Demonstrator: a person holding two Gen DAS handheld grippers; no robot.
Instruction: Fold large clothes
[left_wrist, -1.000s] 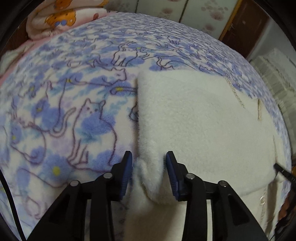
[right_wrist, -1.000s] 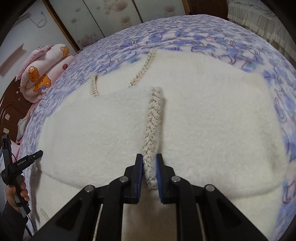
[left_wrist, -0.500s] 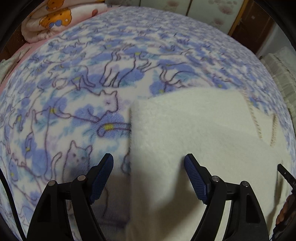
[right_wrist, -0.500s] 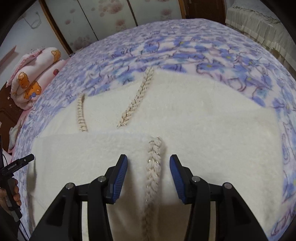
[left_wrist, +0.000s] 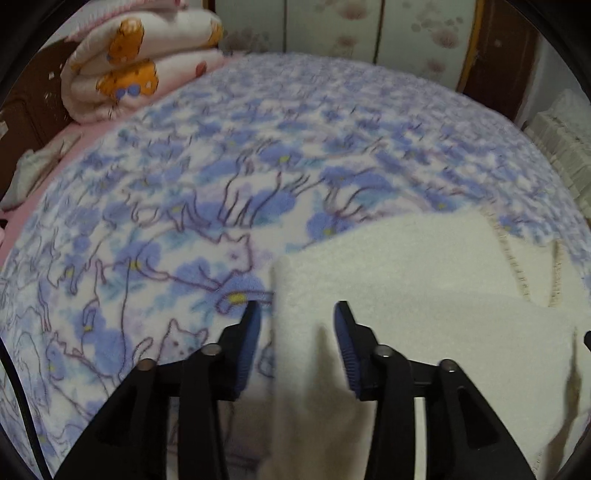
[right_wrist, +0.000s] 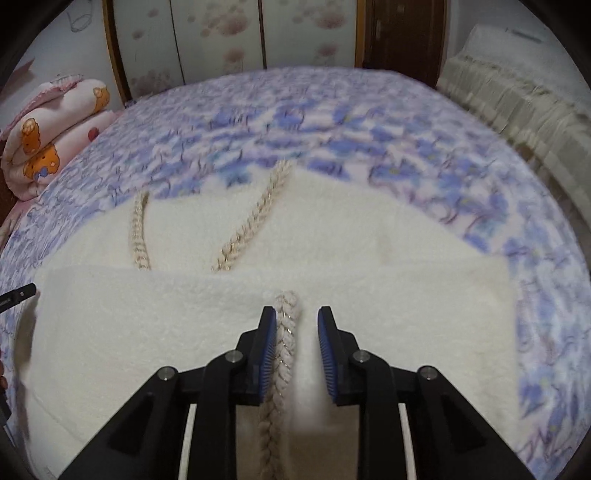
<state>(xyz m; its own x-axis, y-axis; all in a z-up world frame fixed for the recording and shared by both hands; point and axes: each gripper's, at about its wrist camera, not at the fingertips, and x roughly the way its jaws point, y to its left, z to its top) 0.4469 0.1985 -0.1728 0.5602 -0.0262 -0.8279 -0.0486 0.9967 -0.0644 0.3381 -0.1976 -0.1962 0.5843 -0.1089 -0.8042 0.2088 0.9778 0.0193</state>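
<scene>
A large cream fleece garment (right_wrist: 369, 236) with braided trim (right_wrist: 255, 218) lies on the bed, its near part folded over the far part. In the left wrist view its left folded edge (left_wrist: 406, 266) runs between the fingers of my left gripper (left_wrist: 297, 332), which is open and holds nothing. My right gripper (right_wrist: 297, 332) is open too, its fingers either side of a braided trim strip (right_wrist: 284, 332) on the folded layer; the strip lies close to the left finger.
The bed carries a blue-and-white cat-print blanket (left_wrist: 184, 184). A rolled pink quilt with bear prints (left_wrist: 136, 62) lies at the far left corner. Wardrobe doors (right_wrist: 221, 37) and a dark wooden door (right_wrist: 402, 33) stand behind. A cream lace-covered piece (right_wrist: 517, 103) is at the right.
Both grippers have let go of the garment and opened, then narrowed a little. Both have pulled back and up, and the folded layer lies flat on the bed.
</scene>
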